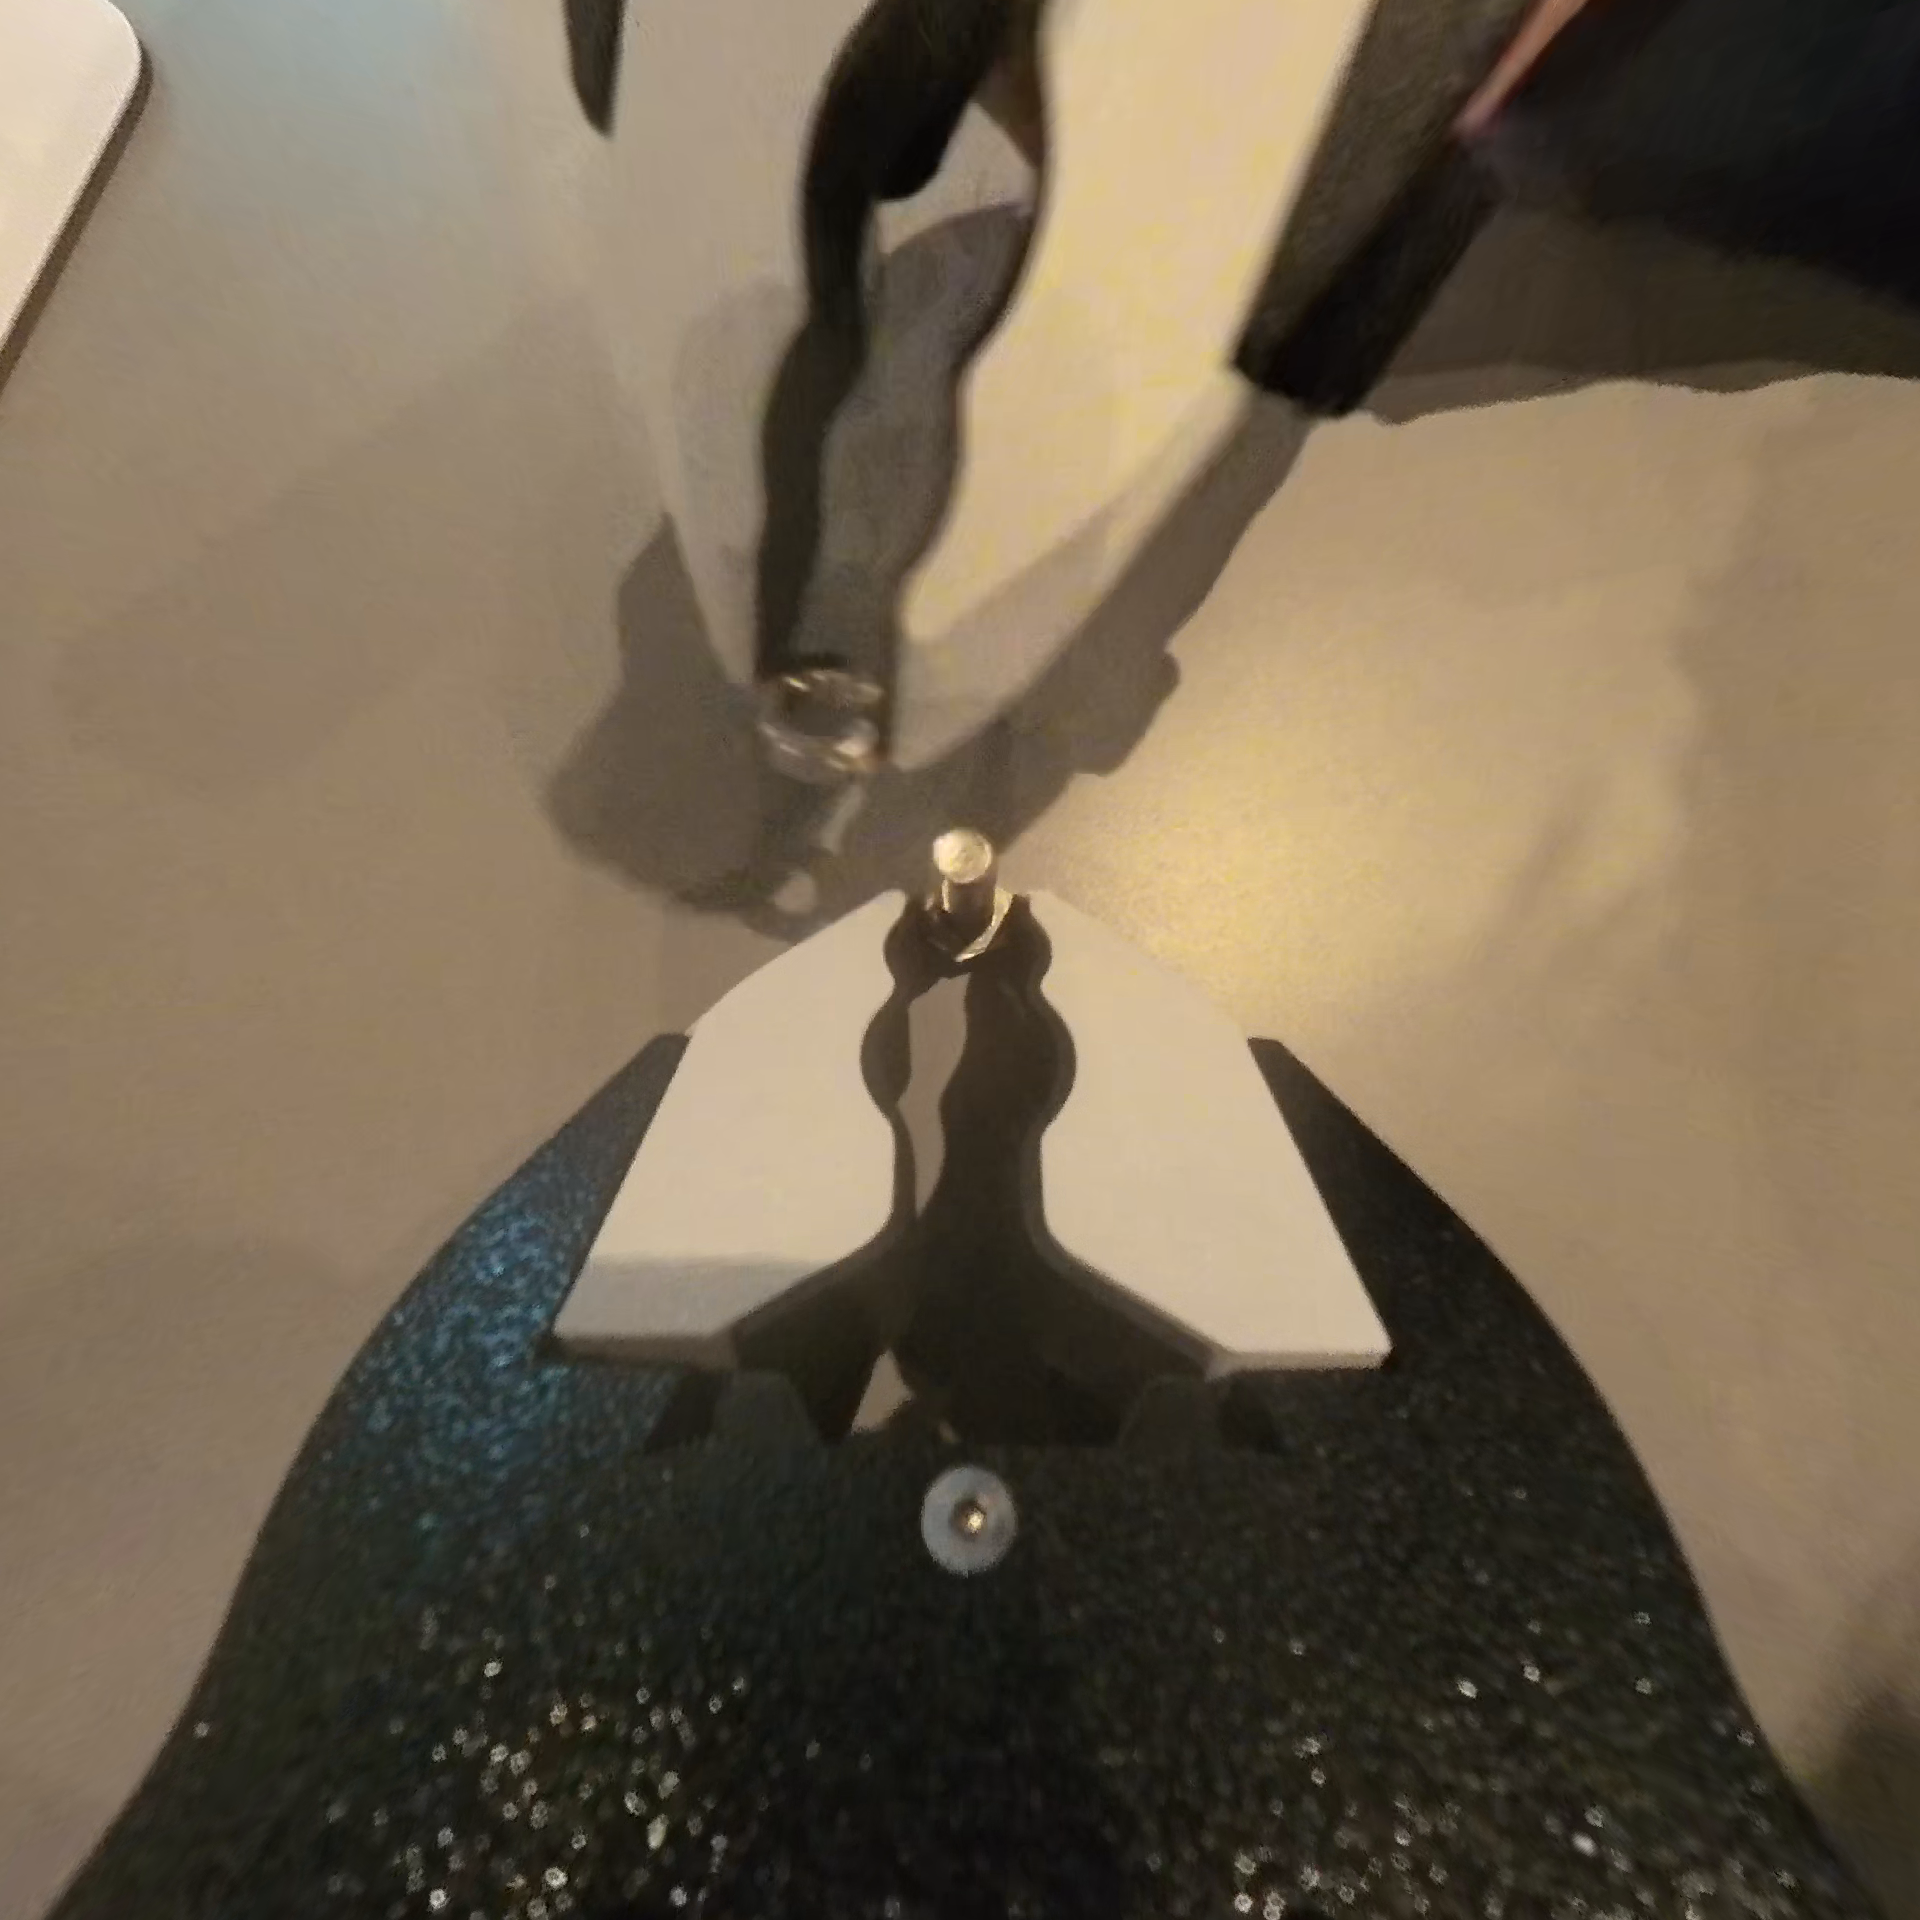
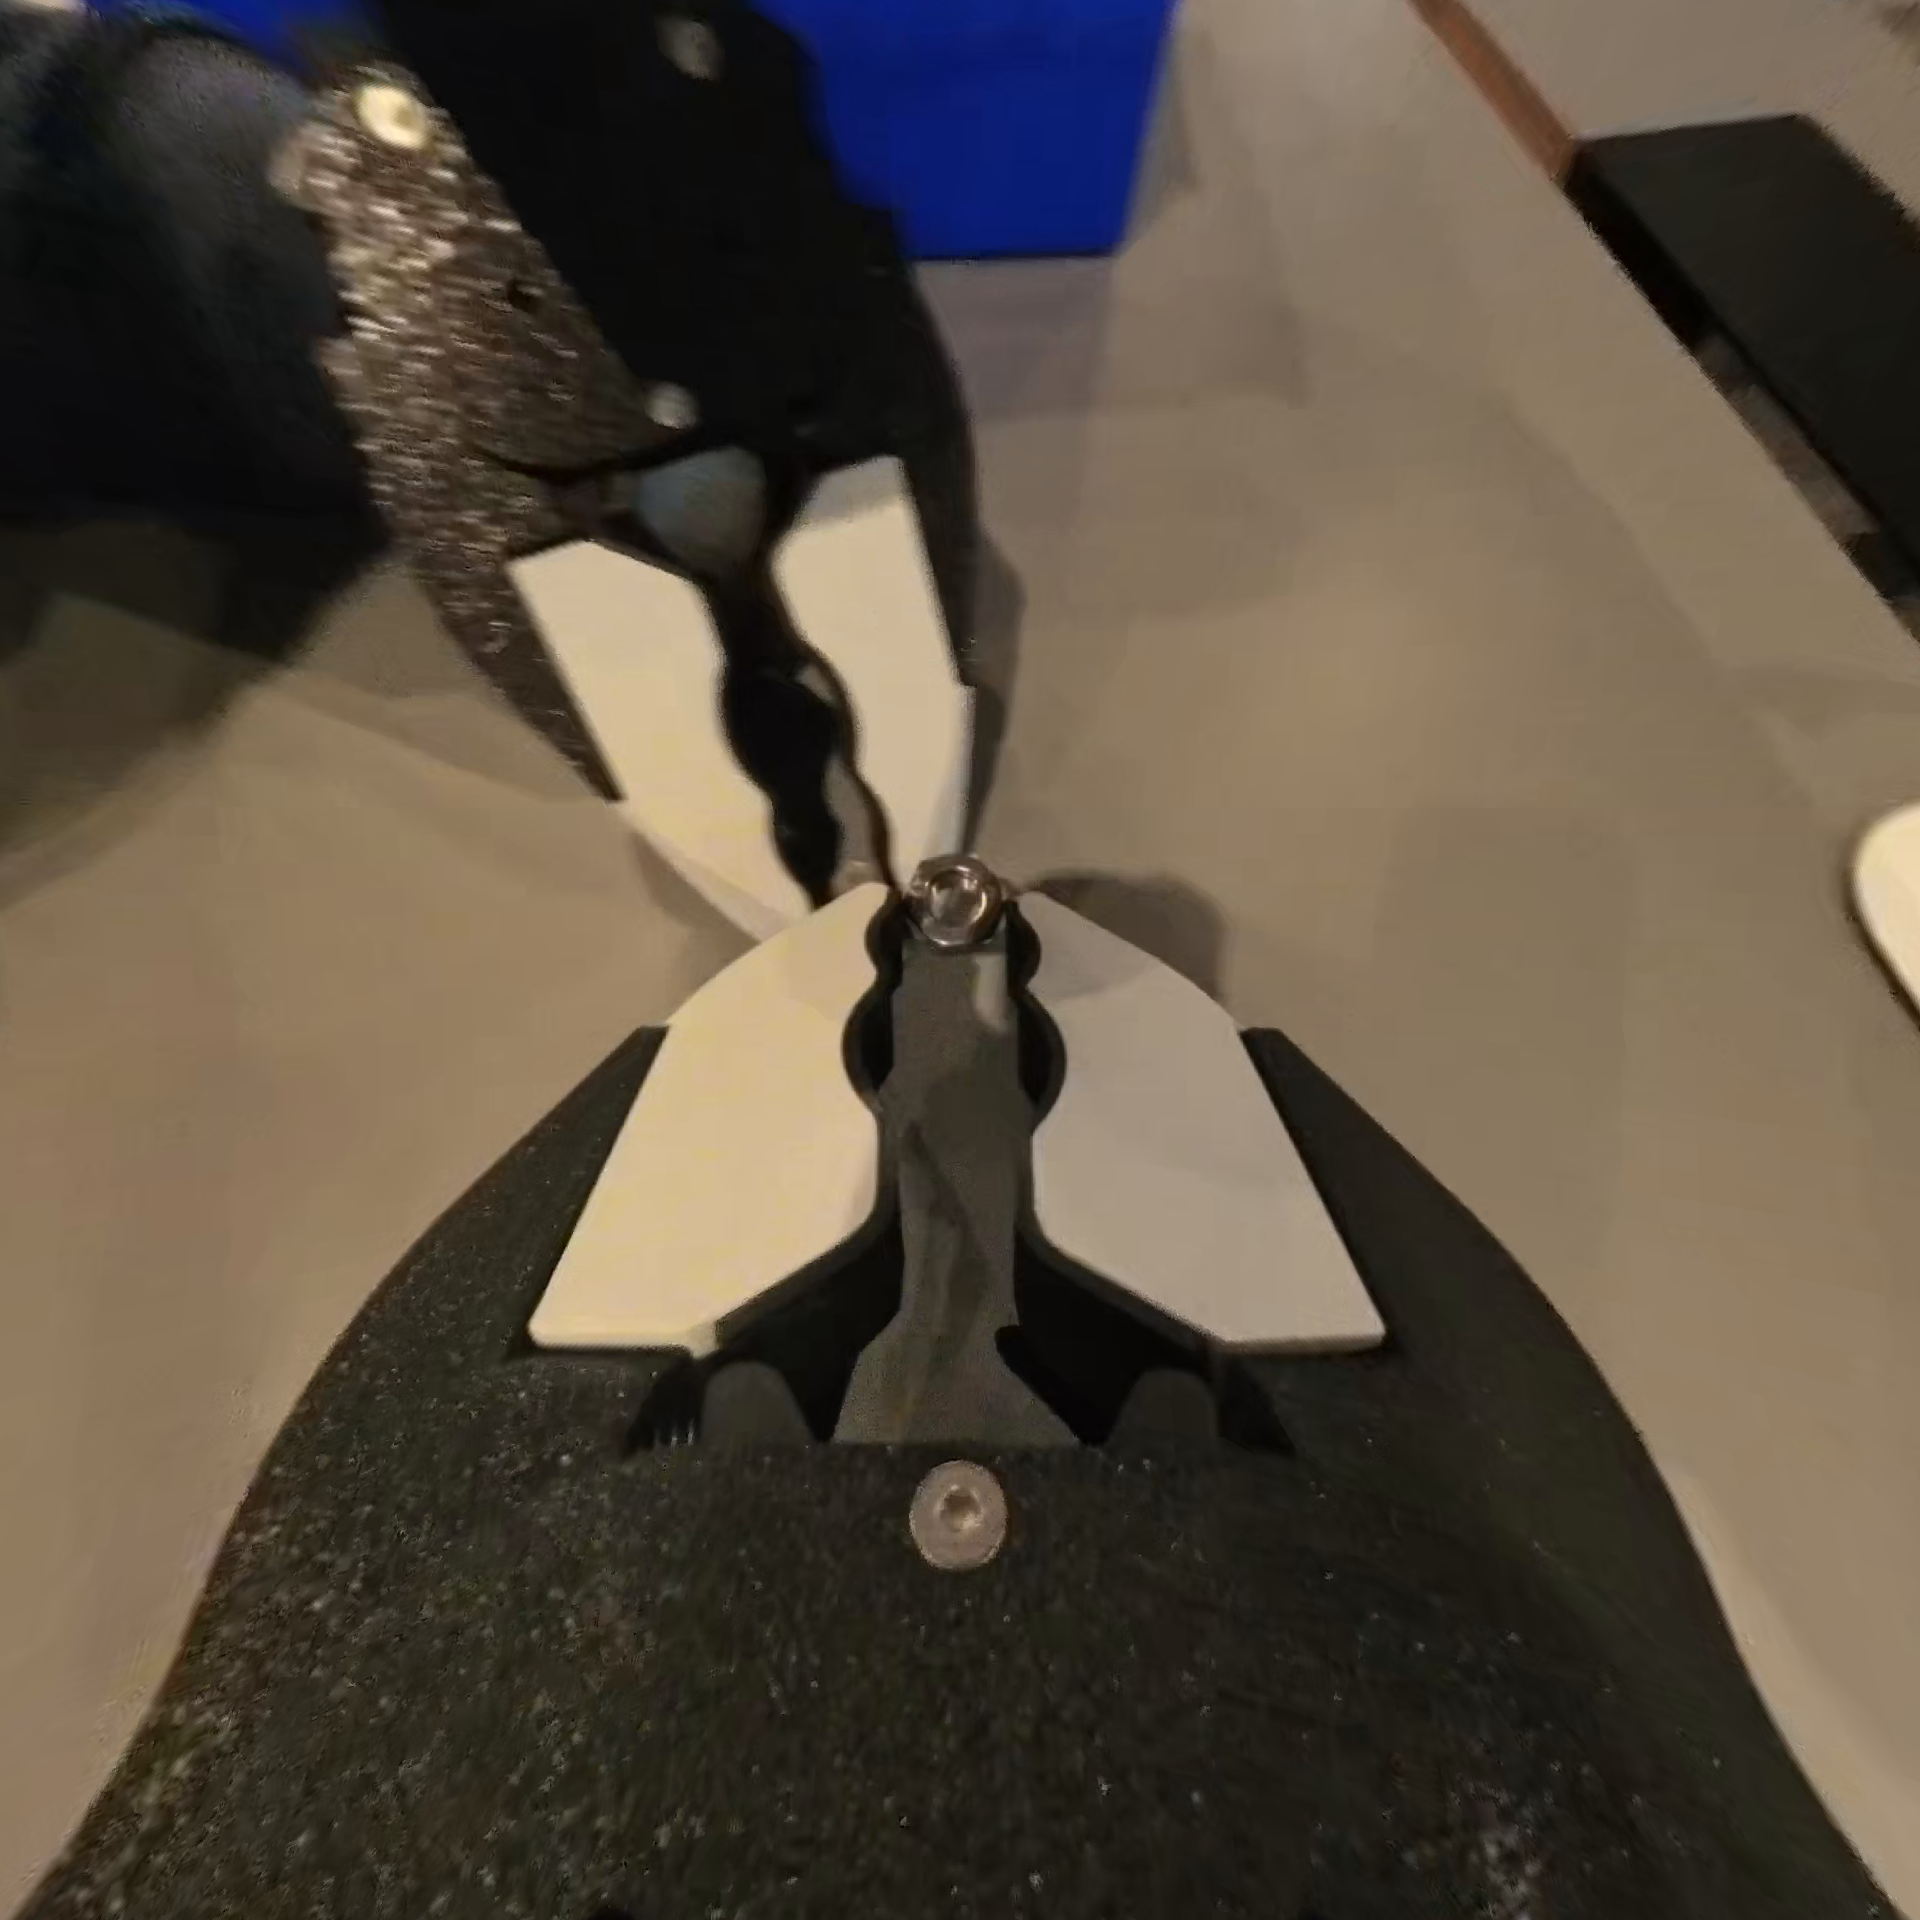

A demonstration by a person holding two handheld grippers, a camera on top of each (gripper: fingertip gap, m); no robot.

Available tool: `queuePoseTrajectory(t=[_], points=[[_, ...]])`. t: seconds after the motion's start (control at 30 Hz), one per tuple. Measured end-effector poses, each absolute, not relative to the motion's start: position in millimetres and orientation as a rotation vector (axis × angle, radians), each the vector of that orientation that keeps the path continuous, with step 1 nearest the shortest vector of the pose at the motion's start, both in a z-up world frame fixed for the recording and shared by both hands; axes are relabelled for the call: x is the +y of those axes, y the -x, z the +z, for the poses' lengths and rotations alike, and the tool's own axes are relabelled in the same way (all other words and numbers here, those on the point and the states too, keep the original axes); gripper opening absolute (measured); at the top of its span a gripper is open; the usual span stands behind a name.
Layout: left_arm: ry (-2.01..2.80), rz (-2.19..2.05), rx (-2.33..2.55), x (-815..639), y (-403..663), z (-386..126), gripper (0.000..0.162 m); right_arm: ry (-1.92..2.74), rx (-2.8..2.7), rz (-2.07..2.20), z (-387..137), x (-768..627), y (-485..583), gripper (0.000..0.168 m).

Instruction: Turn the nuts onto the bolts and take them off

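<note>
Far left of the left wrist view: rounded corner of a pale white flat object [image 1: 52, 156] on the grey matte tabletop [image 1: 312, 727]. Centre: left gripper [image 1: 958, 940], black with speckled body and white finger panels, fingers pressed nearly together, pinching a small silver metal bolt [image 1: 961, 883] at its base; the shank sticks up past the fingertips, end face visible. Just above-left of the bolt: right gripper [image 1: 826, 717], blurred, coming in from the top, tips closed around a silver hex nut [image 1: 821, 722]. Nut and bolt are near each other but apart in this view, nut not on the thread. Both are held off the table, shadows beneath. A blurred dark handle section sits upper right.

Right wrist view, left to right: left gripper [image 2: 862, 883] enters from upper left, dark gloved hand [image 2: 156, 312] behind it, fingers pinched together, tips right beside the nut. Centre: right gripper [image 2: 951, 914] pinching the silver hex nut [image 2: 951, 902] between its fingertips, bore facing the camera, something metallic seen through the hole; can't tell if it is the bolt end. Behind: blue box-like object [image 2: 987, 125] at top centre. Right: a black flat slab [image 2: 1766, 312] on the tabletop [image 2: 1351, 727], then the pale white rounded object [image 2: 1891, 914] at the right edge.
</note>
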State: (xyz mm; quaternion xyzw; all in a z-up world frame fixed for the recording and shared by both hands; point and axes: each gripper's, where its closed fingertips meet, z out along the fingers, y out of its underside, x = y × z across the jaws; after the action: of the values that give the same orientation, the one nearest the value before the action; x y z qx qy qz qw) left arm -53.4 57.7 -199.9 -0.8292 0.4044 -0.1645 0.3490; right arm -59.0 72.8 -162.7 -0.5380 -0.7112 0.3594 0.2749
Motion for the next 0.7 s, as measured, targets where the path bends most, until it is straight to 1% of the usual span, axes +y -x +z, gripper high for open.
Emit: queuePoseTrajectory(t=[0.03, 0.37, 0.7], points=[[2.149, -0.426, 1.048, 57.8, 53.4, -199.9, 0.016, 1.438, -1.943, 0.964, -161.8, 67.4, 58.9, 0.019], [2.152, -0.425, 1.046, 58.0, 53.6, -199.9, 0.016, 1.43, -2.058, 0.76, -163.7, 56.0, 59.5, 0.019], [2.152, -0.425, 1.046, 58.3, 53.7, -199.9, 0.016, 1.462, -2.082, 0.733, -167.8, 53.3, 59.8, 0.018]])
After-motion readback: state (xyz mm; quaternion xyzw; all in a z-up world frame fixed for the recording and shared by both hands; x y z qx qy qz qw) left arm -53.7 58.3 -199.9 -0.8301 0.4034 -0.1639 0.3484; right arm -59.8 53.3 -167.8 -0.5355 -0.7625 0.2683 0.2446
